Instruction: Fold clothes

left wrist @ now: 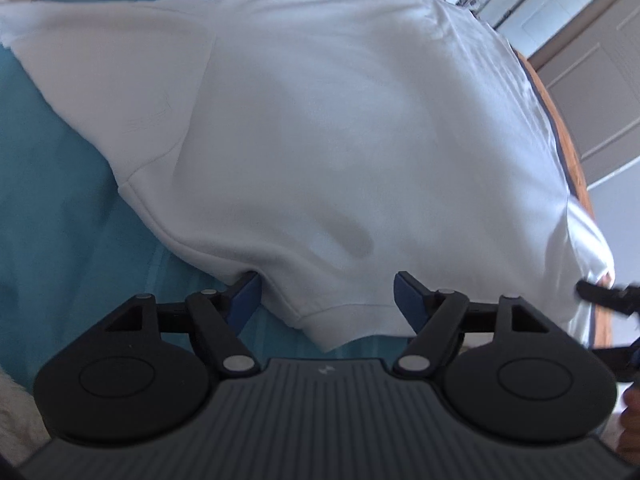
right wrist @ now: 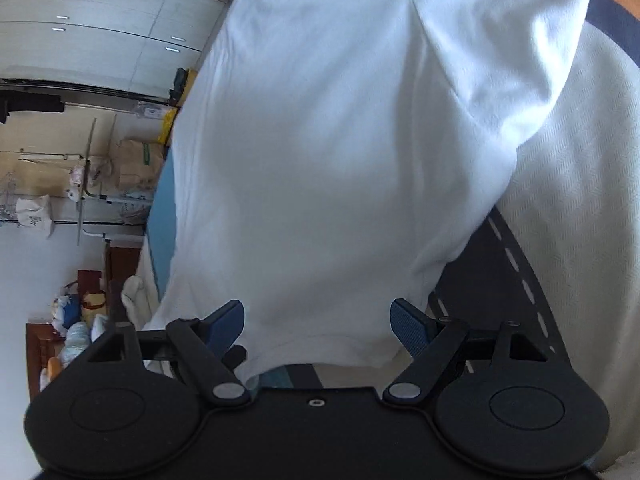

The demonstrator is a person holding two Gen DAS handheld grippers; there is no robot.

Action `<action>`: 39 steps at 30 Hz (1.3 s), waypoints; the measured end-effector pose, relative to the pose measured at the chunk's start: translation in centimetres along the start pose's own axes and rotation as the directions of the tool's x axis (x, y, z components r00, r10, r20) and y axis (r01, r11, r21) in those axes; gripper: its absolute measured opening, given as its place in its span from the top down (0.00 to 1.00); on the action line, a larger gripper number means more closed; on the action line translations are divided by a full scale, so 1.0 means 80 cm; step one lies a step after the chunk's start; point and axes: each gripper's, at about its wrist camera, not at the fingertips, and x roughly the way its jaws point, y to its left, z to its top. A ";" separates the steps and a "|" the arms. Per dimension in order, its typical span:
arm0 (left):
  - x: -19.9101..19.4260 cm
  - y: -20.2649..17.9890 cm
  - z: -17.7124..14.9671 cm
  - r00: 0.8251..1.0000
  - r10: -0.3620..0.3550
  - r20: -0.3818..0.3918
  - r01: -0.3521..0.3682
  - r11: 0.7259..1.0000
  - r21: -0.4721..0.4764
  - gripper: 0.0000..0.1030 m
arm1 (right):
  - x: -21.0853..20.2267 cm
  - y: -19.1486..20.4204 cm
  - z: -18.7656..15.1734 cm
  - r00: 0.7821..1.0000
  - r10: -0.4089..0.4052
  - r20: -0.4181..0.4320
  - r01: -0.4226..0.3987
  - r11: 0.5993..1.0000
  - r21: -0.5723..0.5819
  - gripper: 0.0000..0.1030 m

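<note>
Your left gripper point(left wrist: 326, 298) is spread wide around the hem of the white shirt point(left wrist: 320, 120), gripping nothing. Your right gripper point(right wrist: 318, 324) likewise gapes across the hem, unclamped.

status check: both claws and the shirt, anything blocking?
Both claws open: left claw, right claw, straddling hem of white shirt. Shirt flat on blue sheet. No obstruction visible.

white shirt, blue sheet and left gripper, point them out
white shirt point(left wrist: 320, 120), left wrist view, middle of its body
blue sheet point(left wrist: 60, 200), left wrist view, bare part beside shirt
left gripper point(left wrist: 326, 300), left wrist view, between open fingertips
</note>
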 end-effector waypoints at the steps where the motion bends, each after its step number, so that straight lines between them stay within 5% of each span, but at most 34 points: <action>1: 0.002 0.005 0.000 1.000 -0.013 0.007 0.013 0.999 -0.030 0.29 | 0.004 0.001 -0.003 1.000 -0.028 0.001 0.028 1.000 -0.010 0.18; 5: -0.008 0.017 0.002 0.998 -0.010 0.055 0.014 0.997 -0.075 0.29 | 0.009 0.000 -0.013 0.999 -0.037 0.037 0.038 0.999 -0.019 0.18; 13: 0.008 0.000 -0.006 0.987 0.097 0.131 -0.099 0.995 0.012 0.31 | 0.020 -0.006 -0.022 0.993 -0.002 0.116 0.002 1.000 -0.005 0.16; 15: 0.012 -0.004 -0.008 0.981 0.122 0.151 -0.128 0.991 0.033 0.32 | 0.023 -0.008 -0.024 0.991 0.007 0.136 -0.007 1.000 -0.002 0.31; 16: 0.011 -0.005 -0.010 0.978 0.132 0.163 -0.140 0.989 0.042 0.40 | 0.025 -0.006 -0.025 0.989 -0.001 0.145 0.004 1.000 -0.019 0.65; 17: 0.003 -0.002 -0.014 0.974 0.138 0.181 -0.150 0.987 0.053 0.59 | 0.027 0.000 -0.026 0.988 -0.031 0.152 0.041 0.997 -0.066 0.81; 19: -0.008 -0.003 -0.018 0.957 0.176 0.228 -0.207 0.971 0.117 0.93 | 0.026 0.003 -0.028 0.988 -0.028 0.152 0.044 0.994 -0.101 0.81; 25: -0.063 -0.049 -0.049 0.879 0.229 0.417 -0.399 0.833 0.383 0.96 | -0.014 -0.003 -0.050 0.991 0.037 0.128 -0.014 0.985 -0.173 0.89; 29: -0.050 -0.038 -0.053 0.919 0.241 0.311 -0.354 0.852 0.387 0.97 | -0.017 -0.018 -0.056 0.997 0.004 0.075 0.007 0.989 -0.151 0.90; 35: -0.031 -0.029 -0.051 0.926 0.285 0.249 -0.365 0.844 0.393 0.96 | -0.004 -0.011 -0.054 0.997 -0.063 0.053 0.072 0.982 -0.176 0.90; 39: -0.068 -0.041 -0.053 0.943 0.237 0.234 -0.314 0.866 0.390 0.87 | -0.051 -0.009 -0.055 0.995 -0.008 0.101 0.022 0.991 -0.135 0.79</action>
